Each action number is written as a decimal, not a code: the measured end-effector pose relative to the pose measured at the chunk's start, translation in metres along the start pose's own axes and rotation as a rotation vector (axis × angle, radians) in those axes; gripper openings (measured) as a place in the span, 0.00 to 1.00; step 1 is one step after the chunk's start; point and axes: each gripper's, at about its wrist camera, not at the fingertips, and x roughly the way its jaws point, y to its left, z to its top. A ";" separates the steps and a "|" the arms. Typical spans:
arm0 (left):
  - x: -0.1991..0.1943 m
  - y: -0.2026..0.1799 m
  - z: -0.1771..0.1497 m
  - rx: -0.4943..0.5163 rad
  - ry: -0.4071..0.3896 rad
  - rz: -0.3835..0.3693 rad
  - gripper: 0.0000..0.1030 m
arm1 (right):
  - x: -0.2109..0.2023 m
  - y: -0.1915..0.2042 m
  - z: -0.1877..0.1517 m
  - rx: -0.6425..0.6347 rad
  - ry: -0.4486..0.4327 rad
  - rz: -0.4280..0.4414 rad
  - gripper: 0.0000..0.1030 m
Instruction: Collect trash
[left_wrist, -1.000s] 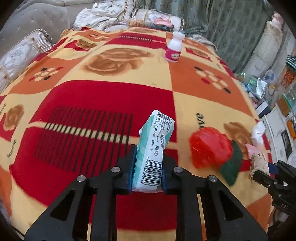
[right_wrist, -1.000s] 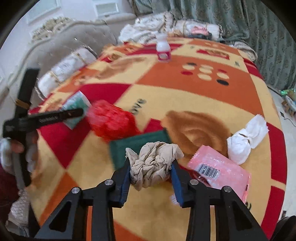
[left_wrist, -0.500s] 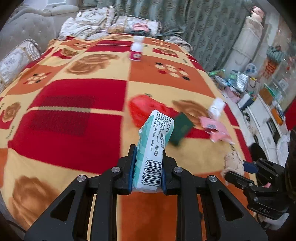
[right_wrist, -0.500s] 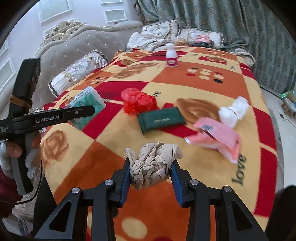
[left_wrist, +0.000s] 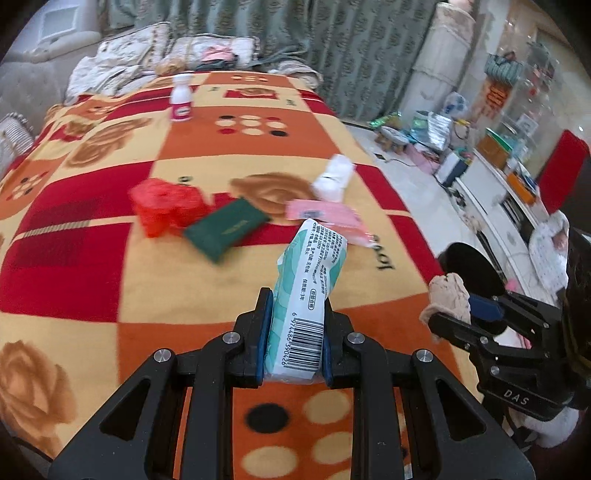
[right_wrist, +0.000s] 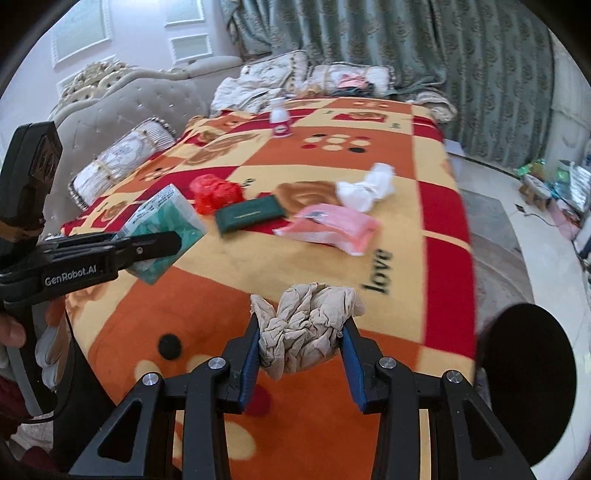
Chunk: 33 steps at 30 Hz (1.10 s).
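Note:
My left gripper (left_wrist: 293, 341) is shut on a teal and white tissue pack (left_wrist: 308, 295), held above the near end of the bed; the pack shows in the right wrist view (right_wrist: 166, 229) too. My right gripper (right_wrist: 301, 350) is shut on a crumpled beige tissue wad (right_wrist: 304, 325), also visible from the left (left_wrist: 448, 297). A black round bin (right_wrist: 528, 384) stands on the floor beside the bed's right edge. On the blanket lie a red plastic bag (left_wrist: 166, 206), a green pouch (left_wrist: 225, 230), a pink packet (left_wrist: 325, 214) and a white wad (left_wrist: 332, 177).
A small white bottle with a pink label (left_wrist: 181, 98) stands at the far end of the bed. Pillows (right_wrist: 118, 158) and a grey headboard are at the left. Clutter and a white cabinet (left_wrist: 491, 192) line the floor at the right.
Both grippers have pulled back from the bed's middle toward its near right corner, each still holding its item. The black bin has come into view.

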 end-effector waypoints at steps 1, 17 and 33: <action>0.002 -0.008 0.000 0.010 0.005 -0.010 0.19 | -0.003 -0.005 -0.002 0.008 -0.003 -0.008 0.37; 0.039 -0.101 0.004 0.149 0.054 -0.106 0.19 | -0.041 -0.094 -0.039 0.174 -0.021 -0.133 0.37; 0.074 -0.169 0.012 0.202 0.110 -0.215 0.19 | -0.059 -0.160 -0.065 0.300 -0.014 -0.215 0.37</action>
